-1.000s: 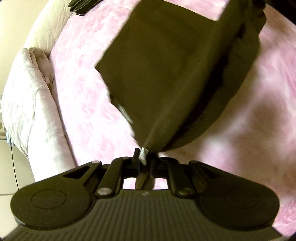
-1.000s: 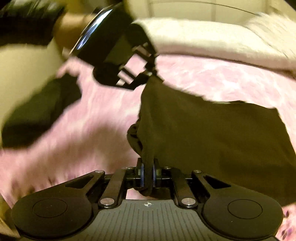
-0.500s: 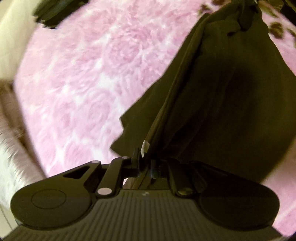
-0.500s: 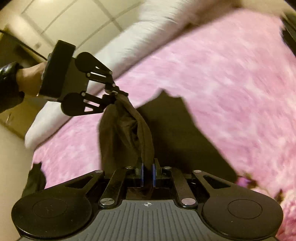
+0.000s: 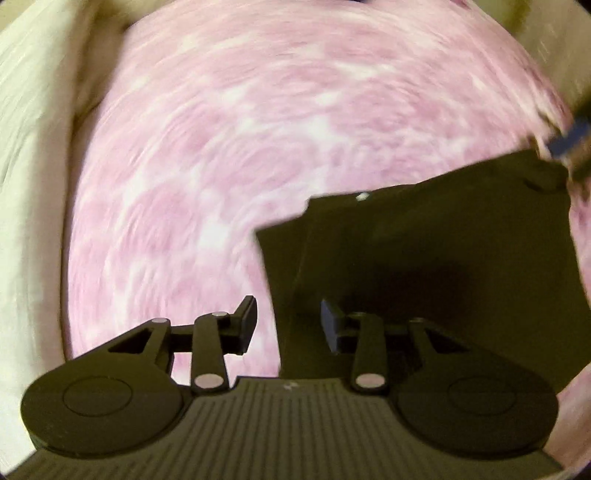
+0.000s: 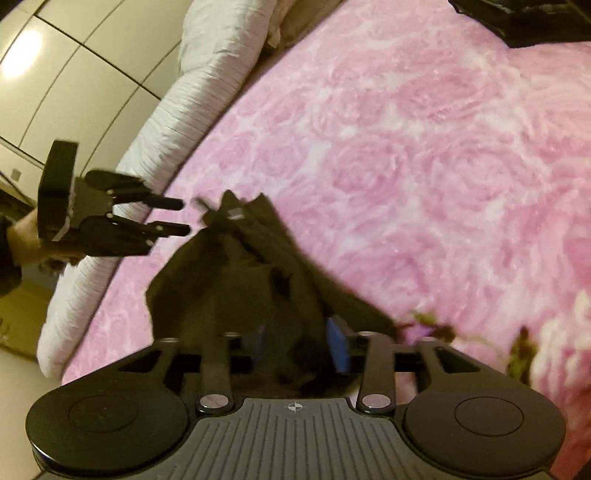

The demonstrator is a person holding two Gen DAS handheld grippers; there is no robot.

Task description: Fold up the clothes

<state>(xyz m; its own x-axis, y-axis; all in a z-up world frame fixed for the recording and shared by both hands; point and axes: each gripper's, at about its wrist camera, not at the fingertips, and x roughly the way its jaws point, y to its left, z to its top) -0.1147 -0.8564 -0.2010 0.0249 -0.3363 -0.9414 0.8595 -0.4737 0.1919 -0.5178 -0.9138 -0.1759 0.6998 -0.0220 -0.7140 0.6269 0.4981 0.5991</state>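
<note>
Here both sets of tongs stand spread, and neither grips anything. In the left wrist view the left gripper (image 5: 288,325) has its two fingers wide apart, with the pink rose-patterned blanket (image 5: 236,155) showing through the gap on one side and the dark garment (image 5: 436,280) behind the other finger. The garment lies on the blanket to the right of the frame, its near corner just ahead of the fingers — it looks like a flat, layered shape with straight edges and a small white speck near its upper edge. At the far right edge a blurred blue finger pad shows near the garment's far corner; too smeared to say whether it touches.

From the right wrist view the right gripper (image 6: 299,350) is likewise open, its blue pads (image 6: 338,345) set wide, and the dark cloth sits bunched between and just beyond them; whether cloth touches a pad I cannot tell, as that part is dark and blurred. The garment (image 6: 251,280) here rises to a rumpled peak, with a small pale tag near the top. The left gripper (image 6: 184,218) appears at the left of this view, held by a hand (image 6: 26,240) with a dark sleeve, its fingers parted and their tips just short of the peak — apart from it. A white quilted bedding edge (image 6: 177,122) borders the blanket, and a dark object (image 6: 535,18) lies at the top right corner.
</note>
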